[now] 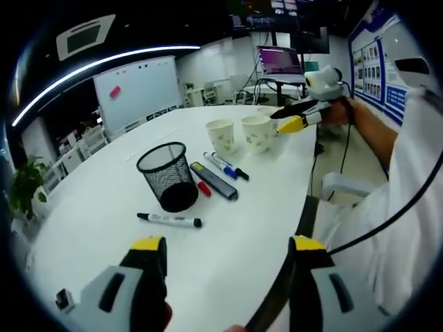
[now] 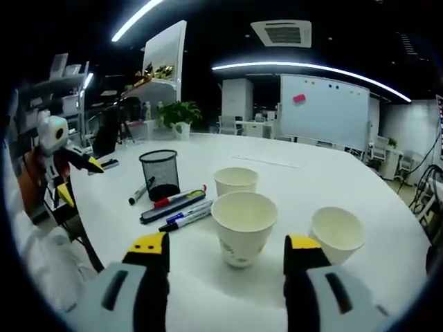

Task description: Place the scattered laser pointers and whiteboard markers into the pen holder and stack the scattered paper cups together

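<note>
A black mesh pen holder (image 1: 168, 176) (image 2: 160, 173) stands upright on the white table (image 1: 228, 228) (image 2: 124, 207). A black marker (image 1: 169, 219) (image 2: 140, 191) lies alone beside it. A red marker (image 1: 203, 188) (image 2: 178, 197), a long dark pointer (image 1: 214, 181) (image 2: 169, 207) and blue markers (image 1: 221, 164) (image 2: 187, 216) lie together between holder and cups. Three paper cups stand apart: one (image 2: 243, 225) just ahead of my right gripper (image 2: 226, 249) (image 1: 280, 121), another (image 2: 235, 181) (image 1: 221, 135) behind it, a third (image 2: 336, 234) to the right. My left gripper (image 1: 227, 249) (image 2: 79, 180) hovers at the table's near edge. Both are open, holding nothing.
A whiteboard (image 1: 138, 86) (image 2: 322, 111) stands beyond the table. A monitor (image 1: 279, 61) sits past the far end. A white chair (image 1: 339, 183) is tucked at the table's side next to the person's sleeve (image 1: 408, 207). A potted plant (image 1: 24, 183) (image 2: 176, 114) stands off the table.
</note>
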Tool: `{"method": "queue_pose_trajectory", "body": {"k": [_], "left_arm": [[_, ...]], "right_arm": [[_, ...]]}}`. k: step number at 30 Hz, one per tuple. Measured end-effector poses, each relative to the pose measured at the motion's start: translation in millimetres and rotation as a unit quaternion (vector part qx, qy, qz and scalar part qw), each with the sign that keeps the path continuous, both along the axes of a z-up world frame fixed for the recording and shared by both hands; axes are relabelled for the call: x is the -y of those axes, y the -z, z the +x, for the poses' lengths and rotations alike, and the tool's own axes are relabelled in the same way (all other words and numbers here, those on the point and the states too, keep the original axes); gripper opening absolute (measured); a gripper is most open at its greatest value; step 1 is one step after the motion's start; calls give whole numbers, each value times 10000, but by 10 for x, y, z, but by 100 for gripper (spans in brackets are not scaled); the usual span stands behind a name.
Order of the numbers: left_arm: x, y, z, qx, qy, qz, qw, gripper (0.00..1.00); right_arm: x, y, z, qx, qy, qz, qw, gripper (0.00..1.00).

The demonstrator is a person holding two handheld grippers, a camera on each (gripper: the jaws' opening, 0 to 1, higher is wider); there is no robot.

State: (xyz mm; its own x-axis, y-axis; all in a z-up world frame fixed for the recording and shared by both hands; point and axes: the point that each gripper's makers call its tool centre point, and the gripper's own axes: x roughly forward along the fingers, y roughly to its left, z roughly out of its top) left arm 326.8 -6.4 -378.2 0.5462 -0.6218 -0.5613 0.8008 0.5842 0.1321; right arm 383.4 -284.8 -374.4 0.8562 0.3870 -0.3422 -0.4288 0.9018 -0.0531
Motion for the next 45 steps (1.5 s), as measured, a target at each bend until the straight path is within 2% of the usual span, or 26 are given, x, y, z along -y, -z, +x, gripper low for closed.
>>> {"method": "queue_pose_trajectory", "body": {"k": [10, 18, 24, 30, 34, 37, 45], "left_arm": [[0, -4, 0, -12, 1, 39, 10000, 72], [-4, 49, -8, -94, -22, 60, 9999, 72], [-11, 60, -17, -112, -13, 62, 9999, 72], [-17, 61, -20, -120, -30, 52, 9999, 72], [-28, 59, -17, -113, -48, 61, 9999, 72], [-40, 57, -13, -104, -61, 69, 9999, 72], [-50, 74, -17, -116, -72, 62, 9999, 72]], "right_arm": [[-14, 92, 22, -43, -63, -49, 10000, 69], [-3, 157, 90, -126, 66, -57, 9999, 72], [-9, 137, 134, 16, 63, -49, 10000, 74], [5, 190, 161, -33, 111, -92, 9999, 73], [5, 150, 192, 72, 143, -49, 9999, 74], [31, 159, 231, 41, 257, -93, 9996, 74], [12, 179, 282, 43, 241, -88, 9997, 75]]}}
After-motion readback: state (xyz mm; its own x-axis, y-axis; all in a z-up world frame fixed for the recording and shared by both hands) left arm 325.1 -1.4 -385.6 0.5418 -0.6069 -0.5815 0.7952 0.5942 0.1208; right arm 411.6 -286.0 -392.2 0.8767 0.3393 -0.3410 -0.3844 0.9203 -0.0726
